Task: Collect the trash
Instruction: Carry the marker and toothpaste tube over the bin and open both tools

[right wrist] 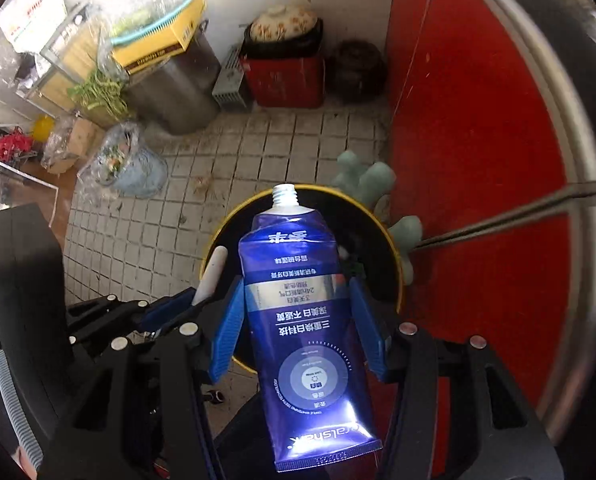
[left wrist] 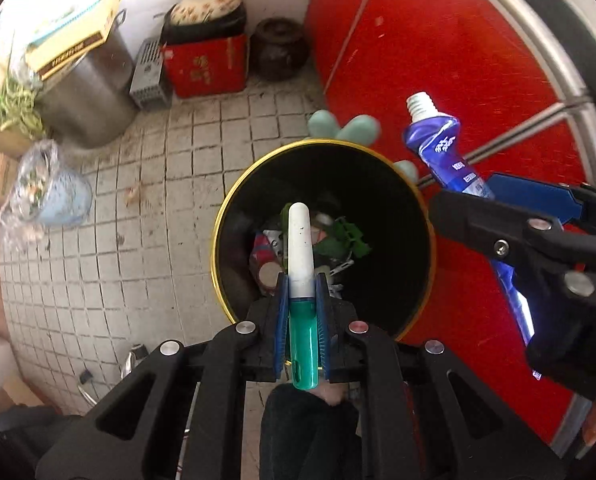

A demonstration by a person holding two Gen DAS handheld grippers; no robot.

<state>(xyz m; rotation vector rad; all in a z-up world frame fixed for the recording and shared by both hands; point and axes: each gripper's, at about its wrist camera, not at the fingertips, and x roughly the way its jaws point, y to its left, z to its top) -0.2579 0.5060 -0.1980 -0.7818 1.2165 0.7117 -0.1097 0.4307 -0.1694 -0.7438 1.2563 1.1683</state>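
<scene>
Tiled floor (left wrist: 146,216), claws (left wrist: 299,280) over bin (left wrist: 234,200)

Your left gripper (left wrist: 301,292) is a black plastic frame with triangular cut-outs, round silver bolts at its joints and one reddish bolt, and it carries two ribbed blue pads (left wrist: 282,320). Your right gripper (right wrist: 296,312) has the same black linkage and silver bolts, with wider blue ribbed pads (right wrist: 228,336). Below them you wear dark trousers (left wrist: 305,432).
</scene>
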